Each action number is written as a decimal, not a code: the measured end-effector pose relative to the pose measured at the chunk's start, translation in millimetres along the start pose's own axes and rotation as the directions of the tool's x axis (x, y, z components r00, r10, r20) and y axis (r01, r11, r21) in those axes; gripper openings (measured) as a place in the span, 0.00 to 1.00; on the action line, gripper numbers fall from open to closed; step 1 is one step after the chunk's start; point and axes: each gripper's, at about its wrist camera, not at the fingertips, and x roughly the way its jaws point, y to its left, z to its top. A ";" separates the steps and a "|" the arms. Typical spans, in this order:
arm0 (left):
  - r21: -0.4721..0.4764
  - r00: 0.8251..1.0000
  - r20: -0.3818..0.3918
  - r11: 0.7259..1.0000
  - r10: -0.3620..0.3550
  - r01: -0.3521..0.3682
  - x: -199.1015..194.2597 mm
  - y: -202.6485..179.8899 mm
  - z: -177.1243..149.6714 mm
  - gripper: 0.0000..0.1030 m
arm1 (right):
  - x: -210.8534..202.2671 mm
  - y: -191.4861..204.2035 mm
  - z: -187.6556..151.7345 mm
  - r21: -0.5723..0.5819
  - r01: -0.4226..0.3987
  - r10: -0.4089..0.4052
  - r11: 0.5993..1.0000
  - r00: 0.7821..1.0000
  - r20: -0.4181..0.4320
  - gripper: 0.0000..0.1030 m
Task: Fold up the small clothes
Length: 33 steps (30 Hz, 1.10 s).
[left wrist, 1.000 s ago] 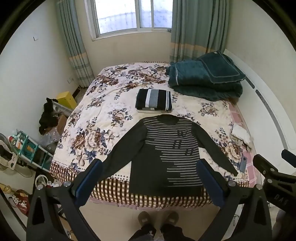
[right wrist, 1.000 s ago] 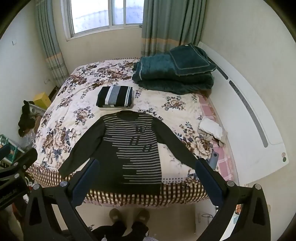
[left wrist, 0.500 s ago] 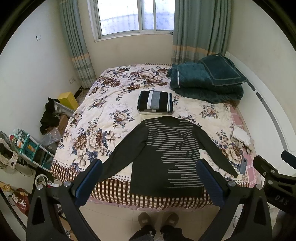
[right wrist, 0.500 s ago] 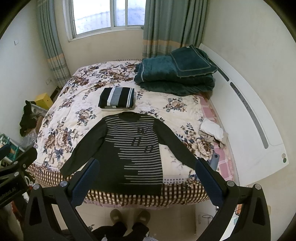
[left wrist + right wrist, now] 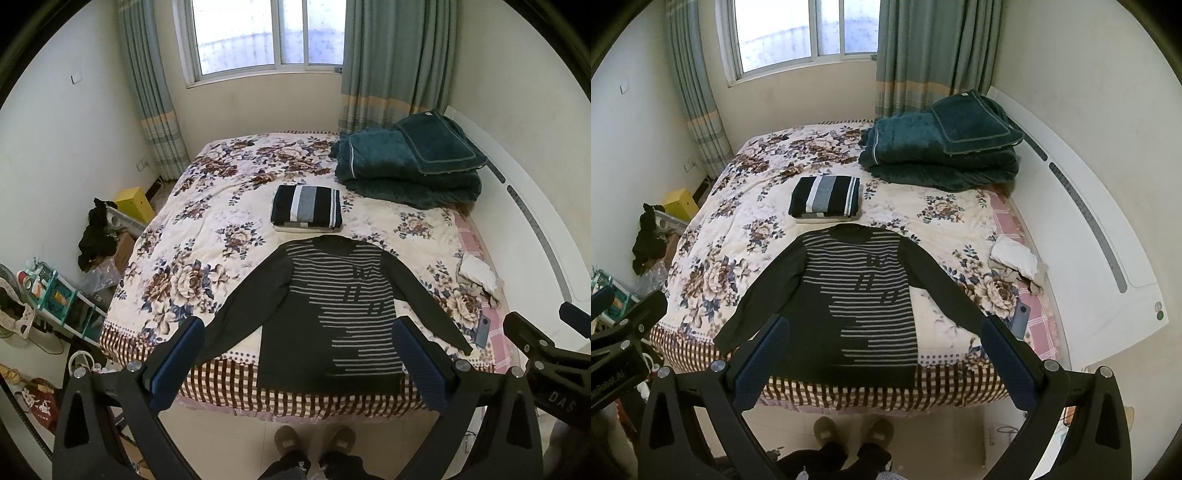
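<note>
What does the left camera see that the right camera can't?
Only the left wrist view shows the teal shelf crowded with small things and the red bag on the floor. Only the right wrist view shows the green dot on the end of the white headboard. Both show the dark striped sweater spread flat on the bed, the folded striped clothes behind it, the teal blanket, and two open grippers, left and right, holding nothing.
</note>
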 end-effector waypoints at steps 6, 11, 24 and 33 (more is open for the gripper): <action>-0.001 1.000 0.003 1.000 -0.002 0.002 -1.4 -1.7 -1.1 1.00 | -6.7 2.3 1.7 0.001 -0.001 0.001 1.000 1.000 0.005 1.00; -0.001 1.000 0.006 1.000 -0.002 0.002 -2.3 -5.6 -0.3 1.00 | -12.3 3.4 7.3 0.003 -0.002 0.002 1.000 1.000 0.008 1.00; -0.003 1.000 0.021 1.000 -0.007 0.007 -6.6 -7.9 2.3 1.00 | -25.5 1.2 25.5 0.001 -0.012 0.012 1.000 0.999 0.030 1.00; -0.013 0.999 0.034 1.000 -0.012 0.012 -11.8 -4.9 2.6 1.00 | -27.1 -6.0 16.4 -0.004 -0.019 0.019 1.000 0.998 0.051 1.00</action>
